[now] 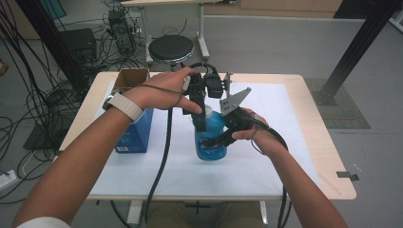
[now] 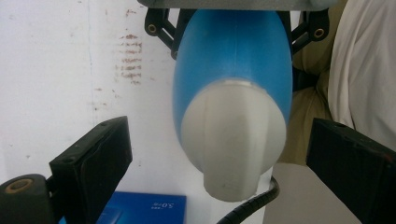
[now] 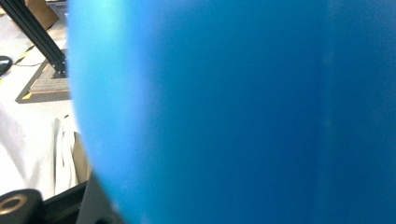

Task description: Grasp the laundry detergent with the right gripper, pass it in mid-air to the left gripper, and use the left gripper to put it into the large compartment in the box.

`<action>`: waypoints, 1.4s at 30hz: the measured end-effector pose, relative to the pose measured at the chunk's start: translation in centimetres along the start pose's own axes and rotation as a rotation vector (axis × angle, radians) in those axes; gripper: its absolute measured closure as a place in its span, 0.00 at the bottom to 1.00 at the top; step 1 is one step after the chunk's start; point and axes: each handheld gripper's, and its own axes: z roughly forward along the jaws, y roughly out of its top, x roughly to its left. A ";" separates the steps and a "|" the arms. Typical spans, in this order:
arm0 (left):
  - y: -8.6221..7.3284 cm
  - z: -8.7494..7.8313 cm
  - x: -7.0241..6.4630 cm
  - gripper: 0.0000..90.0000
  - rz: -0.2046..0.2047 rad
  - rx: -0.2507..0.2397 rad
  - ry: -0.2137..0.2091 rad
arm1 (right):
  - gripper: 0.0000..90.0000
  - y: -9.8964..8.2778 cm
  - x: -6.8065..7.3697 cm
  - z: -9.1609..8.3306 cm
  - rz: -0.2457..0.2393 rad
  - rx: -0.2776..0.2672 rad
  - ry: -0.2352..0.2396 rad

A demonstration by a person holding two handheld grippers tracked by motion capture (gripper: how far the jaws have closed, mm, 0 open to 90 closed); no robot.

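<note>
A blue bottle (image 1: pixel 209 142) with a white cap (image 1: pixel 207 110) stands upright in the middle of the white mat. My right gripper (image 1: pixel 220 139) comes in from the right and is shut on the bottle's body, whose blue wall (image 3: pixel 233 112) looms right before the right gripper view. My left gripper (image 1: pixel 202 119) points down over the bottle's top. In the left gripper view the white cap (image 2: pixel 233 144) sits between the two black jaws of the left gripper (image 2: pixel 219 130), with a gap on each side, so it is open. The blue body (image 2: pixel 233 60) runs away below the cap.
A blue carton (image 1: pixel 136 134) stands on the table's left, with an open cardboard box (image 1: pixel 130 78) behind it. The white mat (image 1: pixel 271 156) covers most of the wooden table (image 1: pixel 328 156). A black stool (image 1: pixel 171 47) and tangled cables (image 1: pixel 43 99) lie beyond and to the left.
</note>
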 end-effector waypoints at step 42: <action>1.2 1.2 0.0 0.11 0.022 0.006 -0.005 | 0.48 0.8 0.2 0.0 0.013 -0.011 0.000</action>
